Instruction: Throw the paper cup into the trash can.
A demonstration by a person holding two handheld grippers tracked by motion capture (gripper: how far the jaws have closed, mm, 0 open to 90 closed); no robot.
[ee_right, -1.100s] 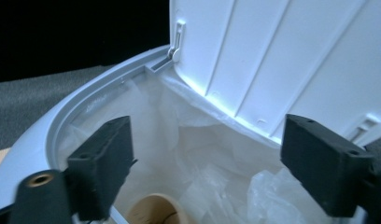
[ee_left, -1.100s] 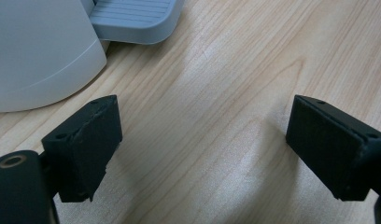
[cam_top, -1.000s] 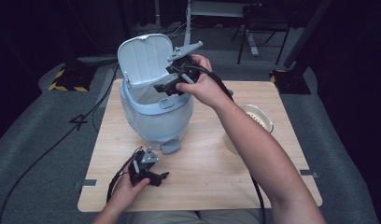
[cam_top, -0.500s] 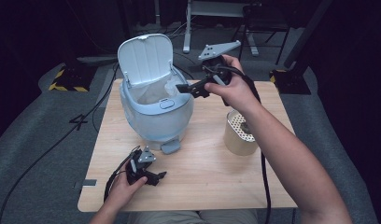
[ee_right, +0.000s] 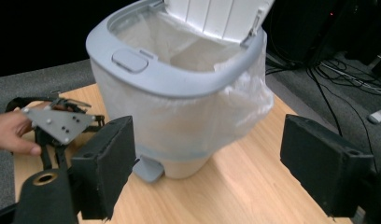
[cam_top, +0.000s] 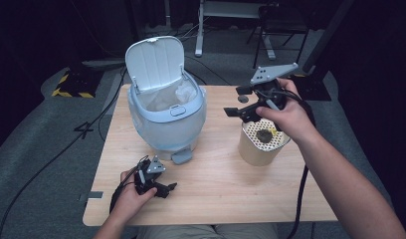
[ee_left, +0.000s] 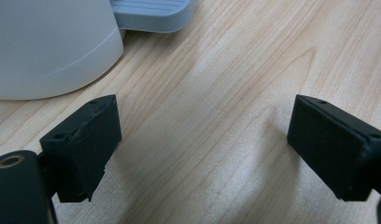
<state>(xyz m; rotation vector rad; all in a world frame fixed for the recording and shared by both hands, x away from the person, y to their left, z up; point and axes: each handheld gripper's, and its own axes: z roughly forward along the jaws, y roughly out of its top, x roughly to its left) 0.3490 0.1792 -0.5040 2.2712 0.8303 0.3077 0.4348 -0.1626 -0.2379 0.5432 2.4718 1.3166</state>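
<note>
The pale blue plastic pedal bin (cam_top: 163,112) stands open at the table's ten o'clock, its liner holding crumpled waste. At two o'clock, the right gripper (cam_top: 232,107), empty, its jaws just narrowing, hovers over the beige perforated-top cylinder container (cam_top: 263,144), where scraps remain to bin. The left gripper (cam_top: 167,188) rests unclenched at seven o'clock.

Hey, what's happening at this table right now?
A person sits at a wooden table with a hand-held gripper in each hand. The right hand-held gripper, empty, jaws just closing a little, hangs above a perforated-top container beside the open-lidded pedal bin. The left hand-held gripper rests open near the pedal.
</note>
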